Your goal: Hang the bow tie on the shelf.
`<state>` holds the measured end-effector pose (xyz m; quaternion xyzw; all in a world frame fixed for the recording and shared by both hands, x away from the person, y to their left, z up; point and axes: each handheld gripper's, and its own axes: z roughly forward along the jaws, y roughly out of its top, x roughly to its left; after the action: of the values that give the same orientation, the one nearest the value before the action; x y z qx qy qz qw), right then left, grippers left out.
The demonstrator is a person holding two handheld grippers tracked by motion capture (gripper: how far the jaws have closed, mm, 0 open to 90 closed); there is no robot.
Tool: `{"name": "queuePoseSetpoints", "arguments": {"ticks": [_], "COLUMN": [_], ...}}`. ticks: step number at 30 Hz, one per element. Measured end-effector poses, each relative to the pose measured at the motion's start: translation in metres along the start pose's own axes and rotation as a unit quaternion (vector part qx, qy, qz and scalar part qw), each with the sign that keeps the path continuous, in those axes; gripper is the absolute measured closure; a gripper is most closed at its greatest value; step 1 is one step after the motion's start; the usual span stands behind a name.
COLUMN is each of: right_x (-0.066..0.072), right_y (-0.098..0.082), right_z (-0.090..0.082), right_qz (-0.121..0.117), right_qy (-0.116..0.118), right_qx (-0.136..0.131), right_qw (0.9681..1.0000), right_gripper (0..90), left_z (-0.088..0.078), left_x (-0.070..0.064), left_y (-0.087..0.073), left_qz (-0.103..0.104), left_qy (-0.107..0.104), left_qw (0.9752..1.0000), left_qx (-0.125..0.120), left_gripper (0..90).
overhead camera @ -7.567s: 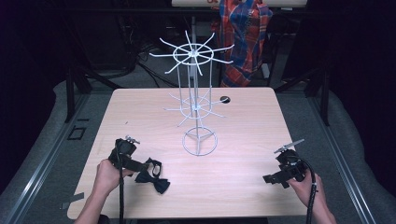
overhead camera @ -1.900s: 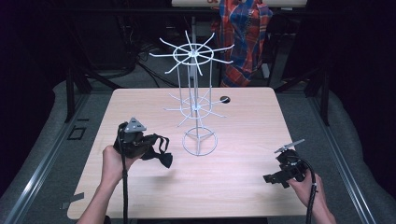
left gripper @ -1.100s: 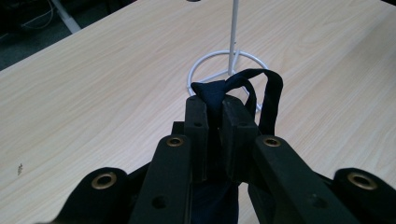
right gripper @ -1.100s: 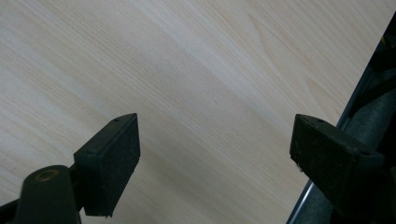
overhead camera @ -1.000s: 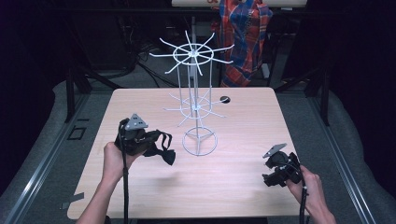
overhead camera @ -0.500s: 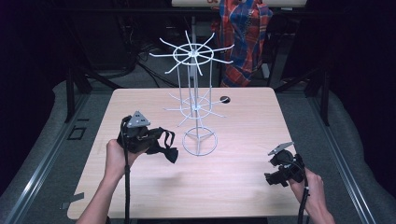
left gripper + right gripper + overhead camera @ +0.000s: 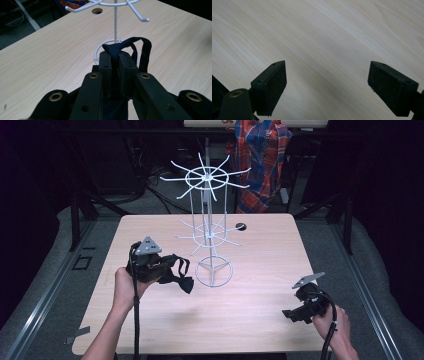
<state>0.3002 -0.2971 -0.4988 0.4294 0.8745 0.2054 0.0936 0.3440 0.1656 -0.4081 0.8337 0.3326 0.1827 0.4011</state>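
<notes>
Lifted off the table since the earliest frame, the left gripper [image 7: 159, 268] now hovers just left of the white wire rack [image 7: 212, 232], its jaws clamped on a dark bow tie [image 7: 117, 50] whose strap loops free. Near the table's right edge, the right gripper [image 7: 327, 85] rests with jaws wide apart.

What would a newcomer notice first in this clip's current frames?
First, the tall white wire rack with spoked hooks, standing mid-table toward the far edge. Next, the left gripper, raised left of the rack's ring base, fingers clamped on a dark bow tie whose strap loops free. The right gripper sits low near the table's near right corner, fingers wide apart over bare wood.
</notes>
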Motion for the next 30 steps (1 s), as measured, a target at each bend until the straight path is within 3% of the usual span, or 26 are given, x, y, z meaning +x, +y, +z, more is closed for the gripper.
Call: {"name": "queuePoseSetpoints", "arguments": {"ticks": [5,12,17,30], "right_x": [-0.003,-0.002,-0.001,0.002], "right_y": [-0.001,-0.001,-0.001,-0.001], "right_z": [0.0,0.002,0.003,0.004], "right_qz": [0.011,0.001,0.004,-0.014], "right_qy": [0.003,0.005,0.012,0.015], "right_qx": [-0.006,0.003,-0.007,0.005], "right_qw": [0.9999,1.0,0.9999,0.9998], "right_gripper": [15.3,15.4,15.3,15.2], "left_z": [-0.004,-0.009,-0.01,0.004], "left_x": [-0.001,-0.006,-0.008,-0.005], "left_y": [0.002,0.009,0.014,0.022], "left_qz": [0.003,0.011,0.015,0.015], "left_qy": [-0.003,-0.002,-0.003,-0.004], "left_qw": [1.0,0.9998,0.9996,0.9998], "left_qx": [-0.007,-0.018,-0.022,-0.015], "left_gripper": [82.1,82.1,82.1,82.1]}}
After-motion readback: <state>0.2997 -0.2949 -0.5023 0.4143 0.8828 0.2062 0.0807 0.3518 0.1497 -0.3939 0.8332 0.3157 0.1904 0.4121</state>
